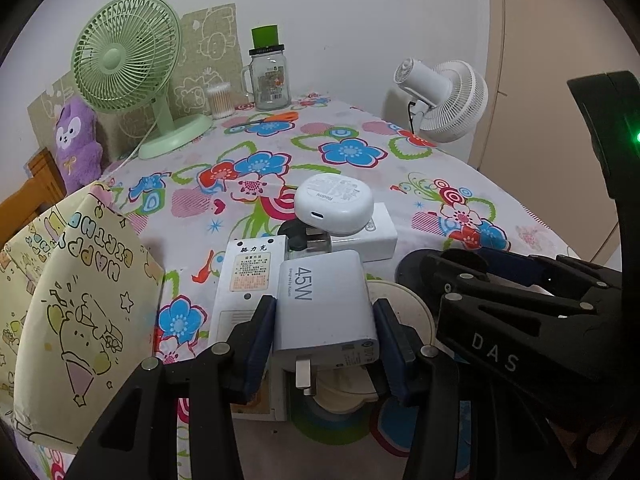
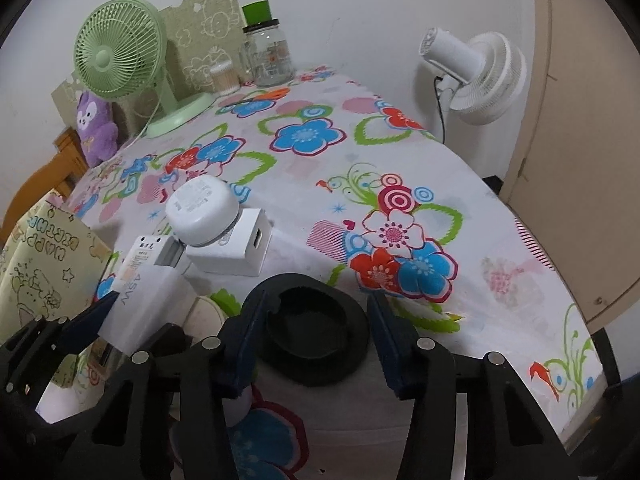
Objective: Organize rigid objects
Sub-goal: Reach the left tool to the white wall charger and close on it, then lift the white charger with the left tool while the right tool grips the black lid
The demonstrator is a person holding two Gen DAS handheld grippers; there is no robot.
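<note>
My left gripper [image 1: 326, 340] is shut on a white 45W charger [image 1: 326, 308], held over a white box device [image 1: 244, 292] and a cream round object [image 1: 400, 308]. Behind it a white earbud case [image 1: 334, 204] rests on a white power block [image 1: 376, 236]. In the right wrist view my right gripper [image 2: 316, 340] is open around a black round dish [image 2: 316, 340] on the floral tablecloth [image 2: 400, 184]. The charger [image 2: 148, 312], earbud case [image 2: 202, 210] and power block [image 2: 236, 248] show at the left there.
A yellow gift bag [image 1: 76, 300] stands at the left. At the back are a green fan [image 1: 128, 64], a purple plush [image 1: 78, 144], a glass jar [image 1: 272, 72], cotton swabs [image 1: 220, 100] and orange scissors [image 1: 276, 118]. A white fan [image 1: 444, 96] stands beyond the table's right edge.
</note>
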